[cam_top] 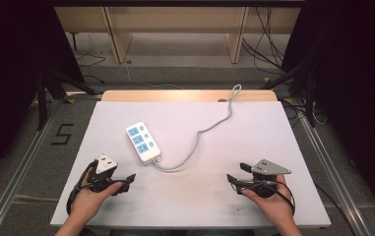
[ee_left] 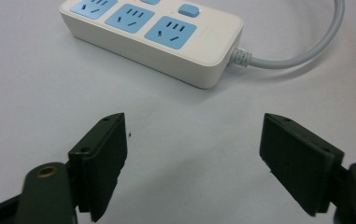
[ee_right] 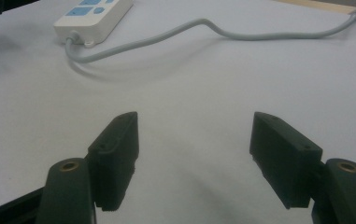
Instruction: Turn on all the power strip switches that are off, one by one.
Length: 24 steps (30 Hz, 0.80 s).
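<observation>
High view: white power strip [cam_top: 143, 142] lies flat on the desk [cam_top: 254, 147], left of centre, angled, blue sockets up. Its grey cord [cam_top: 200, 132] leaves the near end, snakes right and back, and drops off the far edge of the desk. Left hand-held gripper [cam_top: 123, 183] sits near the front left, just short of the strip's near end, not touching. Right hand-held gripper [cam_top: 237, 173] sits front right, well apart from the strip, aimed left across the desk.

Left gripper view: jaws stand wide, nothing between them, bare desk under them. Power strip [ee_left: 157, 37] is ahead, cord end at the right with its ribbed collar.

Right gripper view: jaws also wide and empty. Power strip [ee_right: 94, 16] is far off at top left, the cord [ee_right: 222, 32] curving across the desk in front.

Handling guess: the strip looks like a stiff hard plastic box, light, smooth and probably a bit slippery on the long sides. Best hold is across the narrow width on the two long flat sides, near the cord end. The cord is bendy and will drag or tug when the strip moves.
</observation>
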Motion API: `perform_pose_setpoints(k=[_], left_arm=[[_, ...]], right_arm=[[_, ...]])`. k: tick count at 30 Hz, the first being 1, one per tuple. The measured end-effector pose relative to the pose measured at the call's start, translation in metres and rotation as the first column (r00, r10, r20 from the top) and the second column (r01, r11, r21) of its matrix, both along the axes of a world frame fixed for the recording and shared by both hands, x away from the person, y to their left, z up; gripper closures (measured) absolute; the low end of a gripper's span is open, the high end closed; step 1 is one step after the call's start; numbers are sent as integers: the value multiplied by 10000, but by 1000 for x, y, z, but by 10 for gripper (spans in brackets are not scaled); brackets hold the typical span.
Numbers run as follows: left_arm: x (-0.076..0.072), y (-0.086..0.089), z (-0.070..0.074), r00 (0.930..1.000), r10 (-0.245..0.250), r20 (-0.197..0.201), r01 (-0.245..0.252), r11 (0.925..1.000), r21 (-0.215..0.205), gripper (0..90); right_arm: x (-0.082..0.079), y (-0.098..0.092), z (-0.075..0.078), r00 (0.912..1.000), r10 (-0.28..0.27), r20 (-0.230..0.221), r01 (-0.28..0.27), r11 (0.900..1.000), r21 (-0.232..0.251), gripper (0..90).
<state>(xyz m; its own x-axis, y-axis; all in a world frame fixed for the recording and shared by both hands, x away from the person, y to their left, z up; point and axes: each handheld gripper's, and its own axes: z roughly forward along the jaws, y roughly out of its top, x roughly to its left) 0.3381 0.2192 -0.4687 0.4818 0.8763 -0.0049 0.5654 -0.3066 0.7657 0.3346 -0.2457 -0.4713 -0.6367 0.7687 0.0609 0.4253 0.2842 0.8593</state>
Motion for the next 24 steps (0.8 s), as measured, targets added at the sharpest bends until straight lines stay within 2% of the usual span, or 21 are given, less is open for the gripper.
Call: perform_pose_setpoints(k=[2, 8, 10, 12, 13, 17, 24], left_arm=[[0, 0, 0, 9999, 98, -37, -98, 9999, 88, 309], [-2, -2, 2, 9994, 337, 16, -338, 9990, 277, 631], [-2, -1, 5, 9981, 605, 130, -607, 9980, 163, 769], [-2, 1, 8, 9975, 693, 152, -694, 9976, 14, 866], [-1, 1, 9, 9973, 714, 166, -713, 9974, -55, 891], [4, 1, 12, 9988, 493, 69, -494, 9987, 120, 893], [17, -11, 17, 10000, 30, -31, -28, 9993, 375, 894]], right_arm=[[0, 0, 0, 10000, -30, -56, 30, 10000, -5, 338], [0, 0, 0, 10000, -3, -37, 3, 10000, 31, 340], [0, 0, 0, 10000, -3, -30, 3, 10000, 8, 340], [-1, 0, 1, 10000, -31, -26, 31, 10000, -8, 341], [-1, 0, 1, 10000, -38, -21, 38, 10000, 4, 340], [-2, 0, 1, 10000, -31, 38, 31, 10000, 26, 340], [-3, 4, 0, 9999, 127, 22, -128, 9999, 10, 340]])
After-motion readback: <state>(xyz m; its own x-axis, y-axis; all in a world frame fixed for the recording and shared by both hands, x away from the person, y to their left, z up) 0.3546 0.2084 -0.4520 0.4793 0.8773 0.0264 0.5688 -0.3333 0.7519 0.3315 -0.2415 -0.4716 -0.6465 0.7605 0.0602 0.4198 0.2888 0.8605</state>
